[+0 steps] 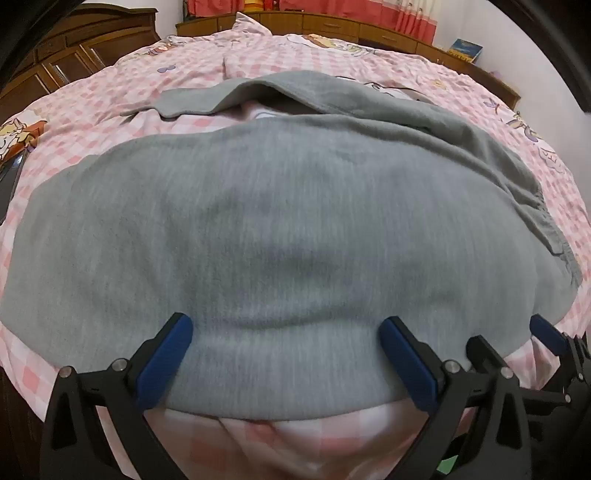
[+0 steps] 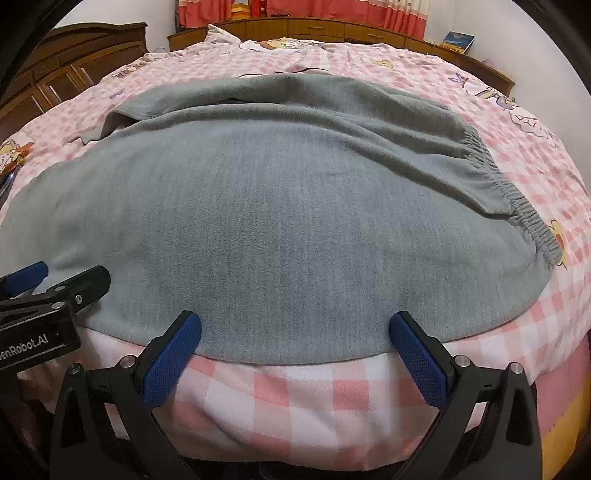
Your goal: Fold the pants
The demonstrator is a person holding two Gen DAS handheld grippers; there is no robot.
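Observation:
Grey pants [image 1: 277, 221] [image 2: 277, 221] lie spread across the bed, one leg folded over toward the far side. Their elastic waistband [image 2: 517, 199] [image 1: 550, 229] is at the right. My left gripper [image 1: 286, 328] points down at the near edge of the cloth, its blue pads [image 1: 173, 354] wide apart with the hem lying between them, unpinched. My right gripper [image 2: 295, 321] stands open the same way over the near edge further right, blue pads [image 2: 417, 354] on either side of the hem. Each gripper shows at the edge of the other's view: right gripper [image 1: 546, 332], left gripper [image 2: 33, 275].
The bed wears a pink checked cover [image 2: 295, 387] [image 1: 92, 99] with cartoon prints. A dark flat object [image 1: 11, 184] lies at its left edge. A wooden wardrobe [image 2: 74, 55] stands at the left. A wooden ledge [image 2: 332, 27] at the back holds a book [image 2: 458, 40] beneath red curtains.

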